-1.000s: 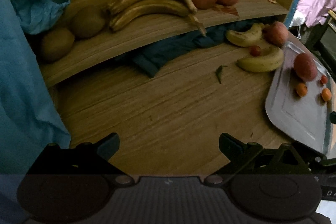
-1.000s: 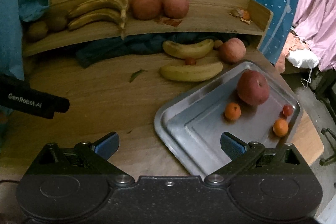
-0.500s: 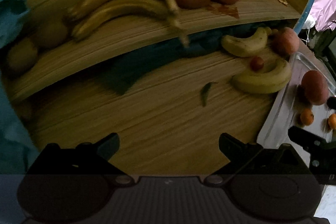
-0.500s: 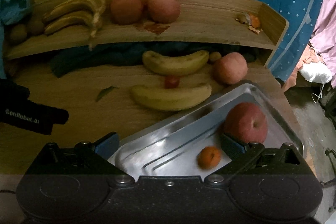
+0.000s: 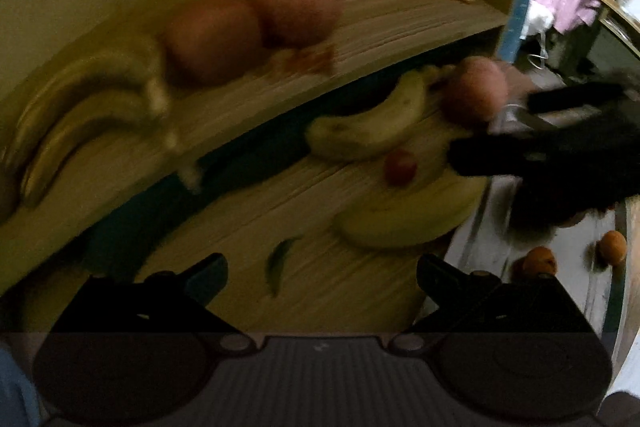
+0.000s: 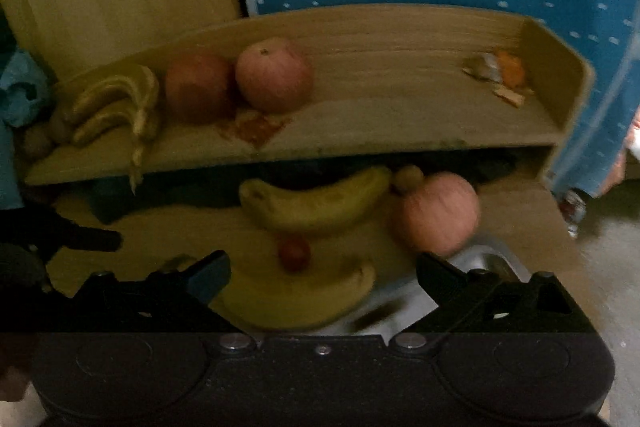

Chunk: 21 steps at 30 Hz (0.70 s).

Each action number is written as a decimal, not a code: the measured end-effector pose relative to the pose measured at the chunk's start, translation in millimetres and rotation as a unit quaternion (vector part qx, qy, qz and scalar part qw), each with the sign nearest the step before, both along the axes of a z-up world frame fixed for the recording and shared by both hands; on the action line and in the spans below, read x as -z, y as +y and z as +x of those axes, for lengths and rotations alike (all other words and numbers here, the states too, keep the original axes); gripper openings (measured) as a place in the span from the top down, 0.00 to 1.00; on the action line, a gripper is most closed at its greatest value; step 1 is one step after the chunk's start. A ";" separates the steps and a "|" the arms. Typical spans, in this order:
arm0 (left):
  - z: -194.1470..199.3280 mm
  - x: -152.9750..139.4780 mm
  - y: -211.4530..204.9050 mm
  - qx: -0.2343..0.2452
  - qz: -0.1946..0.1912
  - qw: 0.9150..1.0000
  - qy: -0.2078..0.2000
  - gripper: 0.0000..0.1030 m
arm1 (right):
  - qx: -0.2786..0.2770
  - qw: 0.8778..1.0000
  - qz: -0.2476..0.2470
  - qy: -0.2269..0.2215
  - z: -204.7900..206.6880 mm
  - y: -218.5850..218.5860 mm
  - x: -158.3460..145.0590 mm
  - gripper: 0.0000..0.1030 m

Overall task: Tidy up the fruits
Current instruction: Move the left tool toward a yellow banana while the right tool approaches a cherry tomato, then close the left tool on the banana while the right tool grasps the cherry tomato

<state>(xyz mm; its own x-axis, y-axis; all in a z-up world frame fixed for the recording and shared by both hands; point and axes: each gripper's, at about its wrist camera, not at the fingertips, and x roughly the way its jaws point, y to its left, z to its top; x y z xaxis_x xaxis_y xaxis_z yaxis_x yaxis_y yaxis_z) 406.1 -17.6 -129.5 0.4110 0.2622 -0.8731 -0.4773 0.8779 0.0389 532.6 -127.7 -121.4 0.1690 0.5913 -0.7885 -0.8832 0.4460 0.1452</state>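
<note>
- The right gripper [image 6: 322, 277] has its tongs spread wide and empty, low over the near banana [image 6: 296, 301], which lies on the desk touching the rim of the metal tray [image 6: 486, 261].
- The left gripper [image 5: 322, 275] is also spread and empty, above bare wood near a small green leaf [image 5: 278, 261].
- This banana is probably light and soft, with a smooth skin; I would take it across the middle, gently, so it does not bruise.
- Just behind it lies a small red fruit [image 6: 294, 253], then a second banana [image 6: 316, 203] and an apple [image 6: 438, 215], near the shelf's front edge.
- Farthest, on the shelf [image 6: 400, 131], lie two apples [image 6: 274, 75] and a banana bunch [image 6: 116, 103].
- Only the left view shows the small oranges [image 5: 540, 261] in the tray; only the right view is sharp enough to show peel scraps [image 6: 498, 75] at the shelf's right end.
</note>
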 end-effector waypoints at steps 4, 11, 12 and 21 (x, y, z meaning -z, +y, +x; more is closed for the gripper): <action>12.5 -3.3 -10.9 0.042 0.013 0.999 -0.015 0.00 | -0.037 0.999 -0.008 -0.005 10.8 19.8 4.1 0.18; 29.1 -2.6 -29.7 0.130 0.049 0.990 -0.028 0.00 | -0.097 0.994 -0.045 0.039 21.7 48.7 20.5 0.39; 30.9 -1.9 -31.5 0.141 0.052 0.988 -0.028 0.00 | -0.103 0.993 -0.051 0.042 22.0 51.4 23.1 0.43; 44.5 8.5 -30.0 0.186 0.046 0.981 -0.023 0.08 | -0.132 0.984 -0.094 0.072 24.3 69.3 43.3 0.60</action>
<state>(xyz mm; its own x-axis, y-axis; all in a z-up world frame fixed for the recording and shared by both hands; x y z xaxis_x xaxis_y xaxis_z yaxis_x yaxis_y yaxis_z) 450.6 -47.6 -138.0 0.5313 0.1638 -0.8312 -0.1277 0.9854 0.1125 556.9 -58.4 -164.8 -0.0928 0.4405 -0.8929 -0.9480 0.2352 0.2146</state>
